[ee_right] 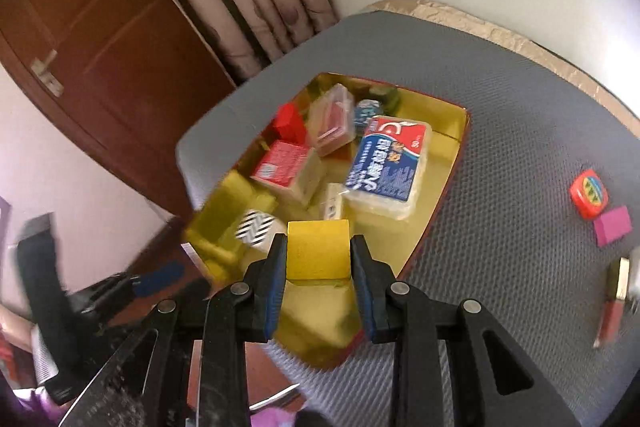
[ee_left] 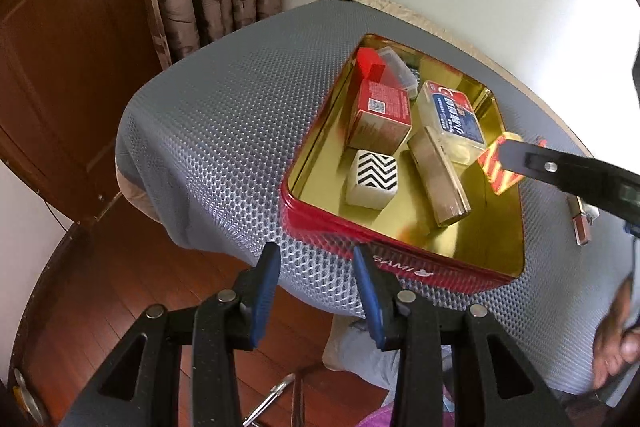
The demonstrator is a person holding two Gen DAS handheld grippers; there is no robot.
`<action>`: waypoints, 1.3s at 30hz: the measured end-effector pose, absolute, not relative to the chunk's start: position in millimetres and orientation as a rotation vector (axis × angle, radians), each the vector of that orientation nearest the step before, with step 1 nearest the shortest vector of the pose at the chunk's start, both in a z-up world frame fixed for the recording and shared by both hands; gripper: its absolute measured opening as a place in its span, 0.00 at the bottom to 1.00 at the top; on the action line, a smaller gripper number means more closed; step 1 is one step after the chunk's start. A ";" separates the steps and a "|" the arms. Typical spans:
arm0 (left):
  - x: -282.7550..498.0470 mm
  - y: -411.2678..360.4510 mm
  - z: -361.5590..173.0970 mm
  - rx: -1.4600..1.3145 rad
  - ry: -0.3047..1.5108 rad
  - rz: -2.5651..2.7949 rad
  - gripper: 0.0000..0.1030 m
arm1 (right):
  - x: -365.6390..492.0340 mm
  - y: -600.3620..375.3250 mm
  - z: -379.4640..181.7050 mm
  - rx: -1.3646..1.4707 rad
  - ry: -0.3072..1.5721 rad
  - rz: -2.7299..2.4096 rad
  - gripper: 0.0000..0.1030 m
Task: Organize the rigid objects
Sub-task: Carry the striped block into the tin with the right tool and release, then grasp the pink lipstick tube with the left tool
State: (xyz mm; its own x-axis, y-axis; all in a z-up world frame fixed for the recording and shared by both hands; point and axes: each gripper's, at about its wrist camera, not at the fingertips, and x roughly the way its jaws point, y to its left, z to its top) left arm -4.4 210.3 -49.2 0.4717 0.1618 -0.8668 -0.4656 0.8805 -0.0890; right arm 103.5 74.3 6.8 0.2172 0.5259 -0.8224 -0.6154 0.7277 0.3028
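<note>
Right tongs (ee_right: 319, 259) clenched on yellow block (ee_right: 318, 249) above tin (ee_right: 436, 203) near edge: rigid, light, flat-sided, secure. Left tongs (ee_left: 316, 283) released.

The red metal tin with a gold inside (ee_left: 404, 259) bore white letters reading "SAMI" on its near outer wall. Print on the red cardboard box (ee_left: 384, 111) and the clear blue-labelled pack (ee_right: 384, 171) was too small or blurred to read.
</note>
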 end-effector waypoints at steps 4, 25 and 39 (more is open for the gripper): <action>-3.4 212.0 -52.0 -0.344 1.025 0.382 0.37 | 115.2 76.3 -7.2 -0.088 1.125 0.762 0.28; 2.2 207.5 -53.6 -0.283 1.039 0.389 0.37 | 103.7 27.2 10.3 -0.020 0.920 0.651 0.61; 0.0 177.8 -43.1 -0.134 0.996 0.384 0.37 | 85.0 -222.0 -32.4 -0.174 0.788 -0.097 0.93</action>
